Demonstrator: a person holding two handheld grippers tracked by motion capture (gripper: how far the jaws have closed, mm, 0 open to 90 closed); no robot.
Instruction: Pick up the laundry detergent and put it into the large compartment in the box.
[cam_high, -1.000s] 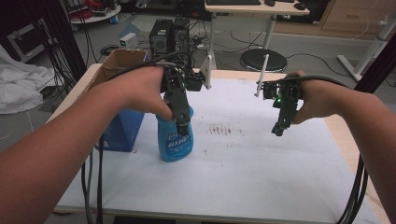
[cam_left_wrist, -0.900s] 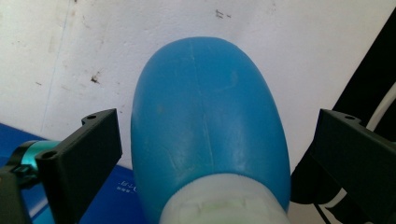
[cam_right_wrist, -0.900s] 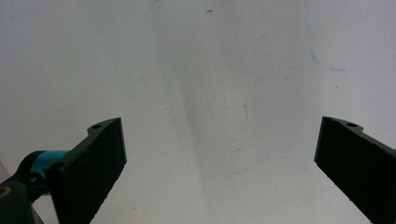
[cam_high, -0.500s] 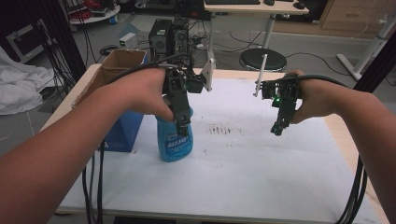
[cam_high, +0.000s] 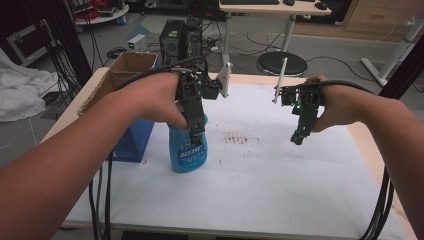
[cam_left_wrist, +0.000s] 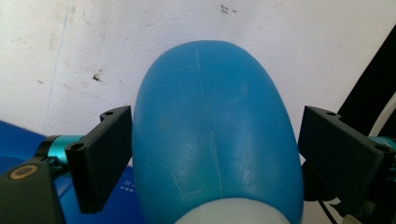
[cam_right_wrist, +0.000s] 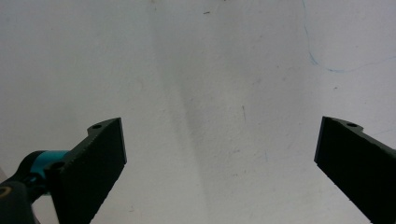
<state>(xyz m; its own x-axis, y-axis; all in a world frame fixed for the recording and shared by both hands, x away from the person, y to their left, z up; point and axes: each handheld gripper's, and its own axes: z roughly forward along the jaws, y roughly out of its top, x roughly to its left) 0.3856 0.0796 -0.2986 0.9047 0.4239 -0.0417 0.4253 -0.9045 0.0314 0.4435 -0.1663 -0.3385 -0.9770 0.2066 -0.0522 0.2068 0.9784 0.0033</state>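
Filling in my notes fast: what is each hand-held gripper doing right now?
Left hand-held gripper: jaws have just been closing around the blue bottle, right pad still apart.
Right hand-held gripper: open, holding nothing.

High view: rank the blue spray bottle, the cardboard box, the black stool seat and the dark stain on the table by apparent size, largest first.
1. cardboard box, though an arm partly hides it
2. blue spray bottle
3. black stool seat, farther from the camera, so its rank against the bottle is unsure
4. dark stain
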